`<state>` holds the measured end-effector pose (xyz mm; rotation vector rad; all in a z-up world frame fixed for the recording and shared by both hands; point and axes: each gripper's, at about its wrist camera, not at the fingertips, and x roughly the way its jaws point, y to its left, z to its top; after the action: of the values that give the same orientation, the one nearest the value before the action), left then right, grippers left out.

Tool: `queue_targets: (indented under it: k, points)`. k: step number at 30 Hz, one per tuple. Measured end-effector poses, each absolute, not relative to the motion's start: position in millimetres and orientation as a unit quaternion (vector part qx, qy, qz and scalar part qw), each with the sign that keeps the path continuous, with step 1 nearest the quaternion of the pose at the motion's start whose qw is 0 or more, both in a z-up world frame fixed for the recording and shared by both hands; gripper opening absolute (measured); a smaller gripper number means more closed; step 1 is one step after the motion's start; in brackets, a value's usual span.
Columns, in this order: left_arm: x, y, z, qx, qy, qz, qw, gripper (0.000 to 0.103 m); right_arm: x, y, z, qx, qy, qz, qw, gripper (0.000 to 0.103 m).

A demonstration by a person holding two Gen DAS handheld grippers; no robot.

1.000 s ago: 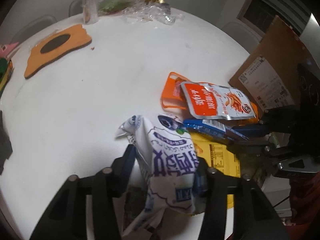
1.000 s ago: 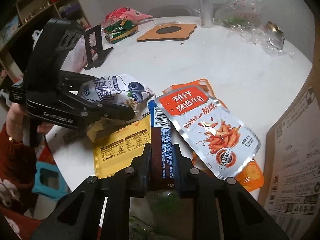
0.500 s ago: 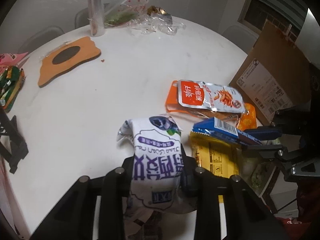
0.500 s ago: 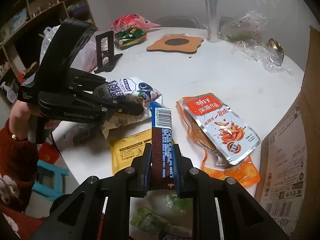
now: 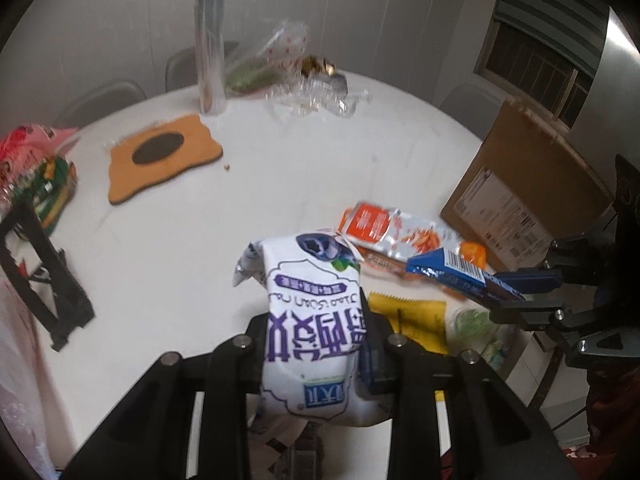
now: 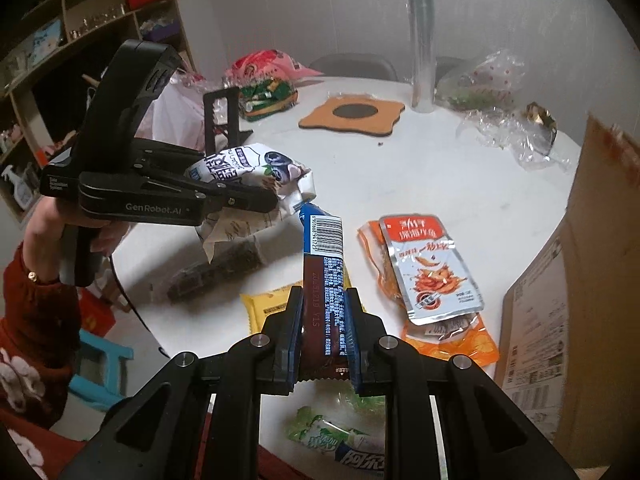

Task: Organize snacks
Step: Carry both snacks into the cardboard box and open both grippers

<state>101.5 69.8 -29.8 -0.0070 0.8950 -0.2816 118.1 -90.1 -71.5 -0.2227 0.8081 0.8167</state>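
Left gripper (image 5: 316,344) is clenching a puffy white-and-purple blueberry pouch (image 5: 314,320), bottom centre; right gripper (image 6: 323,328) is pinching a brown-and-blue bar (image 6: 325,280). Farther up, orange-and-silver packets (image 6: 430,268) are lying on the white surface (image 5: 280,168).

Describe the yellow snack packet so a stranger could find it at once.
Start at the round white table and go to its near edge, left of the cardboard box. The yellow packet lies flat there, partly hidden behind the right gripper. It is the only plain yellow wrapper; the pouches beside it are orange and silver.
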Motion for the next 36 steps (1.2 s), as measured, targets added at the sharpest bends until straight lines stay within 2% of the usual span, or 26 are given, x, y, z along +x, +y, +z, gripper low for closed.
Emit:
queue_targets:
  k: [12, 20, 28, 36]
  points:
    - [85.8, 40.5, 76.0, 0.012, 0.338, -0.153, 0.929, 0.027, 94.0, -121.0, 5.6, -0.094, 0.306, 0.378, 0.869, 0.015]
    - [86.5, -23.2, 133.2, 0.039, 0.292, -0.213, 0.932, 0.027, 88.0, -175.3, 43.8, -0.077, 0.267, 0.337, 0.899, 0.015]
    - [110.3, -110.1, 146.5, 0.071, 0.291, -0.290, 0.909, 0.027, 95.5, -242.8, 48.4, -0.048, 0.269, 0.276, 0.921, 0.015]
    - [145.4, -187.1, 125.3, 0.100, 0.326, -0.334, 0.879, 0.027, 118.1, -290.8, 22.0, -0.028, 0.310, 0.234, 0.921, 0.015]
